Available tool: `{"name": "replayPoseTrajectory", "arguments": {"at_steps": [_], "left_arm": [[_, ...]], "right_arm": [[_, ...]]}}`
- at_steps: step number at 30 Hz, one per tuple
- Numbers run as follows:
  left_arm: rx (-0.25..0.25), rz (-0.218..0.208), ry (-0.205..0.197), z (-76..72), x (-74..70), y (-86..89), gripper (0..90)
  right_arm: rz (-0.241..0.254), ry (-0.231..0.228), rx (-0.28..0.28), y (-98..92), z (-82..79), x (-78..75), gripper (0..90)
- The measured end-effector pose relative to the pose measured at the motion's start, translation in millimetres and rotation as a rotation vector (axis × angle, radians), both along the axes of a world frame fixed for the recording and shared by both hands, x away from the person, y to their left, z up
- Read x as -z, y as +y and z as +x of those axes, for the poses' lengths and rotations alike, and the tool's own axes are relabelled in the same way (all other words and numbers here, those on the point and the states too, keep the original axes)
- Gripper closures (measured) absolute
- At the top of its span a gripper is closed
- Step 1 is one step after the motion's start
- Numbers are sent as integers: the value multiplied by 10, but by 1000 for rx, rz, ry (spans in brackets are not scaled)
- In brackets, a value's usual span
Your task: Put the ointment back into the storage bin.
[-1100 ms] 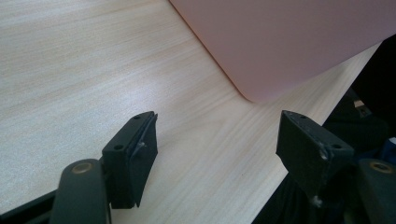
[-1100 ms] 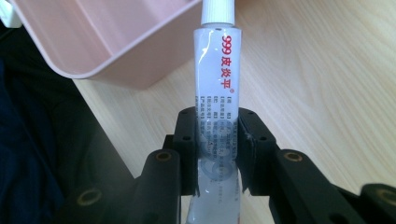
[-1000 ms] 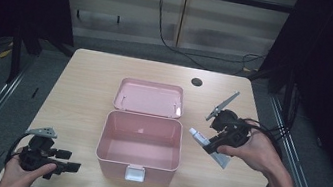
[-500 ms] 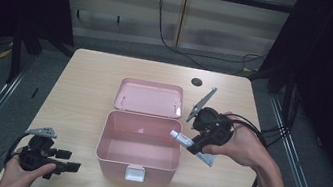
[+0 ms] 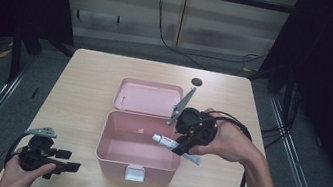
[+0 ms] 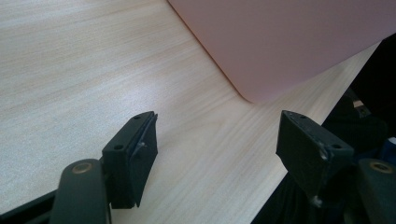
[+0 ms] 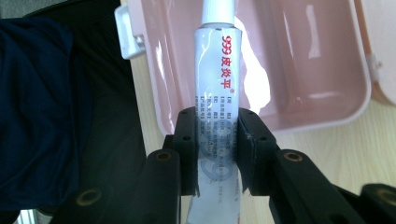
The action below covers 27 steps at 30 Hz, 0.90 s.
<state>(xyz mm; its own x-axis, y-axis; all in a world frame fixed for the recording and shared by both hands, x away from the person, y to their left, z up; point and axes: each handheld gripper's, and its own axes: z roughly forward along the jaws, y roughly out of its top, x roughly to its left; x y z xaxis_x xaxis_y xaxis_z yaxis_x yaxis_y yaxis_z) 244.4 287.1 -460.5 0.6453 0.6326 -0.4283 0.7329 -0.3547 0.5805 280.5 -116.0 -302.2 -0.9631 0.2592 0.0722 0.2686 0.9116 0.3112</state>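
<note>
- Clamped on the ointment tube [image 7: 217,140], my right gripper [image 5: 186,138] holds its cap end out ahead of the jaws, over the open pink box [image 5: 112,152].
- Left gripper [image 5: 62,158] — jaws apart, nothing between them, box corner just ahead.
- I'd lower well inside before releasing.
- Since a second ago, I've carried the tube from beside the box to over it.

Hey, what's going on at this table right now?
A person is working with a handheld gripper in each hand. The right gripper is shut on a white ointment tube and holds it over the right edge of an open pink box, cap end pointing into it. The box's lid lies flat behind it. The left gripper sits open and empty near the table's front left corner.
</note>
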Motion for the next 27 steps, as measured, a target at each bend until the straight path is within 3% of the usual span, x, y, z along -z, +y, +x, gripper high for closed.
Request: {"name": "replayPoseTrajectory", "arguments": {"at_steps": [14,21,27], "left_arm": [[-4,0,-3,-4,-3,-1,290],[-3,1,-4,-2,-3,-2,290],[-1,2,-3,-1,-2,-1,290]], "right_arm": [[-35,4,-118,411,58,42,721],[-63,27,-148,600,92,111,720],[-59,41,-176,723,119,183,721]]}}
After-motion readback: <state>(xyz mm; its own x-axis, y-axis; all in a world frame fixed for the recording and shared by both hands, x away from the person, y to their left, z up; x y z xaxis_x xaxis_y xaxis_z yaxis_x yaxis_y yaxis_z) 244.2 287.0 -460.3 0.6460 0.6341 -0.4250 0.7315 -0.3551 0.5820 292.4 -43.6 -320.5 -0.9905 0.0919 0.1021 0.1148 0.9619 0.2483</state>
